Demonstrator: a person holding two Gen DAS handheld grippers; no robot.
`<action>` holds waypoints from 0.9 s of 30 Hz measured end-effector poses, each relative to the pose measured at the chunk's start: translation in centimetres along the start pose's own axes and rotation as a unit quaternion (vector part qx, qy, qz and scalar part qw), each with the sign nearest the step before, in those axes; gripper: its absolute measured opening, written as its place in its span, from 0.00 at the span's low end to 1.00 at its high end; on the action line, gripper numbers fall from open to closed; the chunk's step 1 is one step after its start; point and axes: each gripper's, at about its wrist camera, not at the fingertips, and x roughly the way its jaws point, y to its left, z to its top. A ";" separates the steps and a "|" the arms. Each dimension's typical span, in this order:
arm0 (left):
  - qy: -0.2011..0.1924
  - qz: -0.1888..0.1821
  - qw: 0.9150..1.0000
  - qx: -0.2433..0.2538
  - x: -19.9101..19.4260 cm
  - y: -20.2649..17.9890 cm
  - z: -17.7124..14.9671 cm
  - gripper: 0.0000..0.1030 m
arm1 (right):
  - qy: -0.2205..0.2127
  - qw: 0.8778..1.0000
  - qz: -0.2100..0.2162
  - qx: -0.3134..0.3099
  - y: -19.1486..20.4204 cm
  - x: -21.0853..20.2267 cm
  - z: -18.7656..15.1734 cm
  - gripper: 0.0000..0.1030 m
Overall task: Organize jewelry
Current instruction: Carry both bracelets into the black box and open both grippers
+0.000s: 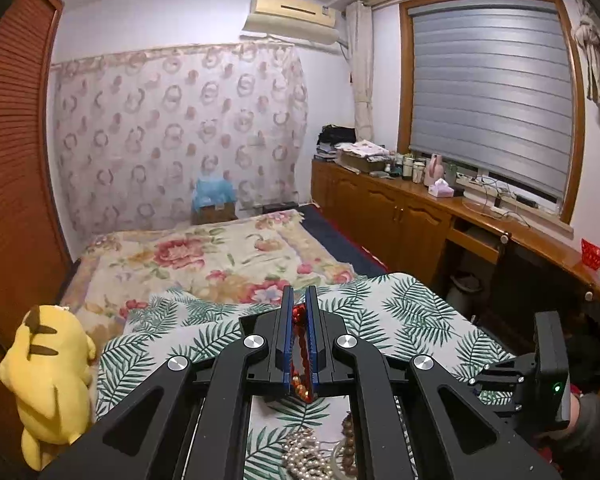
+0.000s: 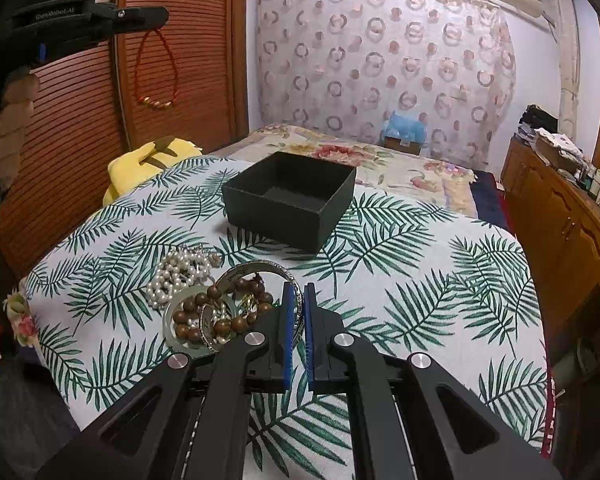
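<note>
1. Left wrist view: left gripper [image 1: 299, 300] raised above the palm-leaf cloth [image 1: 400, 316], jaws clamped on a thin red cord necklace [image 1: 299, 314] with gold beads.
2. Right wrist view: right gripper [image 2: 299, 294] low over the jewelry pile, jaws pinching an engraved silver bangle [image 2: 260, 270]; beside it glossy pearls [image 2: 176, 276], round wooden beads [image 2: 220, 320]; square black box [image 2: 290, 200] beyond, apart.

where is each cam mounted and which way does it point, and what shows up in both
Left wrist: on the left gripper, held high, facing across the bed toward the far curtain; its fingers pinch a red cord bracelet; the right gripper shows at the right edge.
Right wrist: on the right gripper, low over the leaf-print cloth, facing the black box; its fingers clamp a silver bangle; the left gripper and hand show upper left.
Shared: red cord bracelet, pearl strand, yellow plush, cloth.
</note>
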 end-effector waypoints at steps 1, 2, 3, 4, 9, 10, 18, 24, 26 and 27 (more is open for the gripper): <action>0.003 0.001 1.000 -0.001 0.4 0.2 -0.1 0.05 | -0.001 1.000 -0.001 -0.002 0.0 0.1 0.2 0.05; 0.005 0.002 1.000 -0.002 0.6 0.2 -0.3 0.05 | -0.002 1.000 -0.002 -0.004 -0.1 0.4 0.6 0.05; 0.010 0.003 1.000 -0.004 1.2 0.4 -0.5 0.05 | -0.002 1.000 -0.002 -0.005 -0.2 0.6 0.9 0.05; 0.014 0.004 1.000 -0.005 1.6 0.6 -0.7 0.05 | -0.003 1.000 -0.003 -0.007 -0.3 1.0 1.3 0.05; 0.037 0.005 0.999 -0.009 4.6 1.4 -1.7 0.05 | -0.015 1.000 -0.006 -0.017 -0.8 2.8 3.3 0.05; 0.040 0.005 0.999 -0.010 5.1 1.5 -1.8 0.05 | -0.017 1.000 -0.008 -0.019 -1.0 3.4 3.9 0.05; 0.069 0.005 0.998 -0.010 9.7 2.4 -2.4 0.05 | -0.031 0.999 -0.013 -0.032 -2.6 8.2 8.6 0.05; 0.073 0.001 0.997 -0.011 11.6 2.8 -2.1 0.05 | -0.014 0.999 0.000 -0.041 -2.8 12.0 10.2 0.06; 0.076 -0.001 0.997 -0.012 12.1 2.9 -2.1 0.05 | -0.003 0.999 0.006 -0.047 -2.7 13.3 10.1 0.06; 0.079 -0.003 0.997 -0.013 12.5 3.0 -2.2 0.05 | 0.002 0.999 0.009 -0.050 -2.7 13.8 9.9 0.06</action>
